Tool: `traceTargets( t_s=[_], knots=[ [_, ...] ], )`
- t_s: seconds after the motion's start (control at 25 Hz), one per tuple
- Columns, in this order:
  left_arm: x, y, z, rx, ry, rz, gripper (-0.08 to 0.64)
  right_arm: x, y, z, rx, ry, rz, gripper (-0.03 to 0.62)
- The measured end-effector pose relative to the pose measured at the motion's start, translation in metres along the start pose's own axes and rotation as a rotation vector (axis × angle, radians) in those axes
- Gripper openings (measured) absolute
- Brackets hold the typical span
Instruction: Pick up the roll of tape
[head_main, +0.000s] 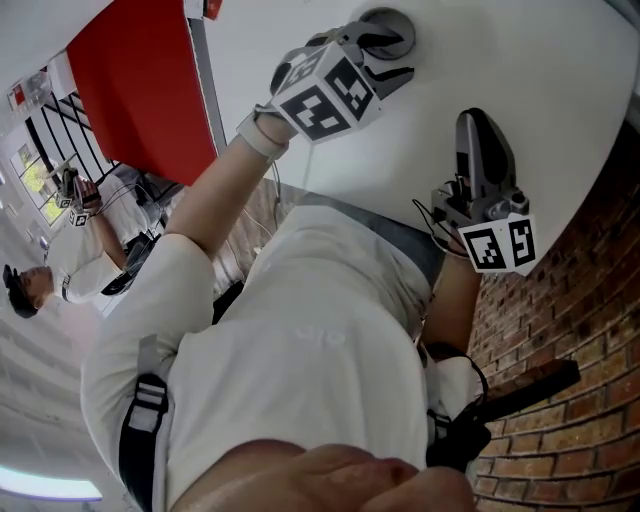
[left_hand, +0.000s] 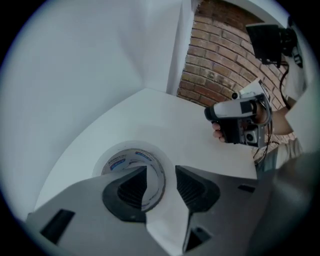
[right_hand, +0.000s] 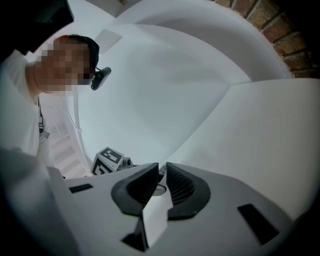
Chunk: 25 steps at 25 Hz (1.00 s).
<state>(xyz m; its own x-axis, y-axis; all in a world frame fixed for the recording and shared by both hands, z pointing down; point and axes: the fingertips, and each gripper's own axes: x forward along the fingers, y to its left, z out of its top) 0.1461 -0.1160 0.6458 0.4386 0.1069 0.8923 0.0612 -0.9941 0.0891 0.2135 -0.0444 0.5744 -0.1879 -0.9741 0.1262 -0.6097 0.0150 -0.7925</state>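
The roll of tape (left_hand: 125, 159) lies flat on the white table (left_hand: 165, 120); its white core carries blue print. My left gripper (left_hand: 161, 170) points steeply down over it and is open. One jaw stands inside the roll's hole, the other outside, so the roll's wall lies between them with no pad pressing on it. In the head view the roll (head_main: 385, 28) sits at the top, under the left gripper (head_main: 392, 60). My right gripper (head_main: 475, 118) hovers near the table's edge; its jaws (right_hand: 159, 167) stand close together with nothing between them.
A brick wall (head_main: 570, 300) runs along the table's right side, and the table's curved edge (head_main: 590, 170) passes close by the right gripper. A red panel (head_main: 140, 80) and another person (head_main: 60, 270) are off to the left. White walls rise behind the table (left_hand: 100, 60).
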Motion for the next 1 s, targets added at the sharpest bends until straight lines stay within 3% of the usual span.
traceTargets(
  t_s=[0.28,0.68,1.0],
  knots=[
    [0.008,-0.002,-0.001,0.083,0.064,0.01,0.169,0.01,-0.006,-0.002,-0.002,0.016,0.002,0.046],
    [0.019,-0.006,-0.004,0.264,0.177,0.053,0.166,0.012,-0.008,-0.004,-0.001,0.023,-0.003,0.046],
    [0.026,-0.006,-0.007,0.295,0.224,0.047,0.167,0.01,-0.013,-0.005,0.005,0.022,-0.006,0.046]
  ],
)
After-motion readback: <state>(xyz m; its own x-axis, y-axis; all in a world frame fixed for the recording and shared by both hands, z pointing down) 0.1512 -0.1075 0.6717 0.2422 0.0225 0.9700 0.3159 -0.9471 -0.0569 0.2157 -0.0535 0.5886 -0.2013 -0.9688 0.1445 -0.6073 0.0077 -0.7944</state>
